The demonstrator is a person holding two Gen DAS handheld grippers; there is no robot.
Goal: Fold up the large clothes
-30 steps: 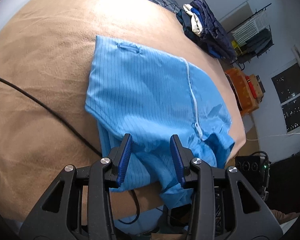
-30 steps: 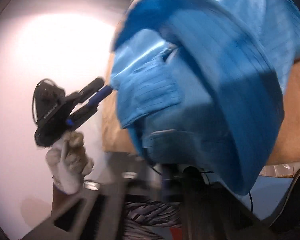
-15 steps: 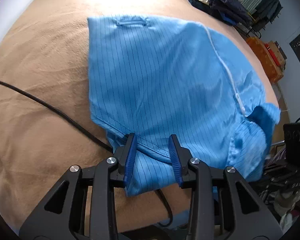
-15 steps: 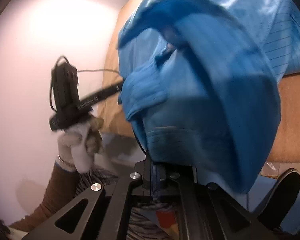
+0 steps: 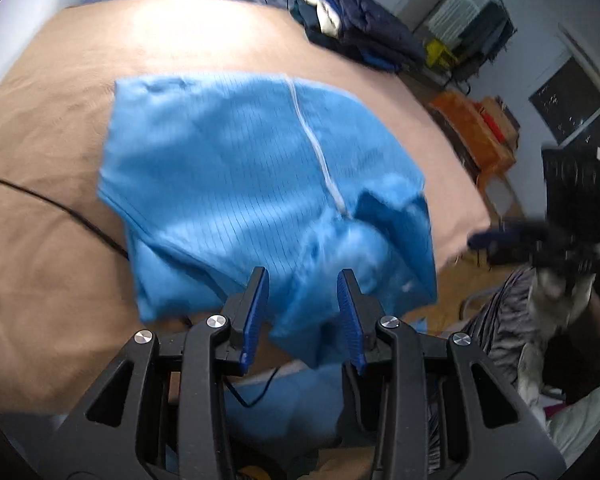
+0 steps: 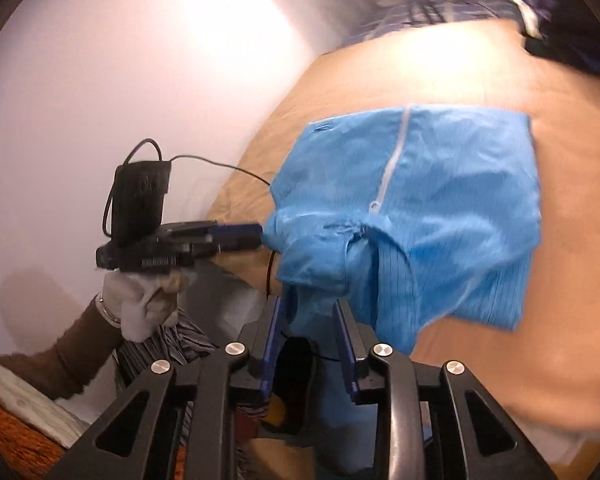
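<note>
Tan blanket: a soft, fleecy cover spread across the whole bed, brightly lit at its far end, gently rumpled along the near edge.
Blue garment: pinstriped light-blue cloth with a white zipper running down it, lying partly folded on the blanket near the front edge; its collar end and a loose flap hang over the side.
Black cable: crosses the blanket from the left and slips under the garment.
Left gripper: blue pads apart, hovering over the garment's near hem; in the right wrist view its tips sit at the cloth's edge, but a pinch cannot be confirmed.
Left hand: in a pale glove with a brown sleeve, carrying that tool.
Right gripper: its jaws have just been opening; the hanging cloth lies loose between the pads, not pressed.
Wall: plain white, glaring under a lamp, to the left of the bed.
Dark clothes pile: navy and white pieces heaped at the bed's far corner.
Room beyond: a rack with hanging clothes, an orange box on the floor, and a dark window on the right wall.
</note>
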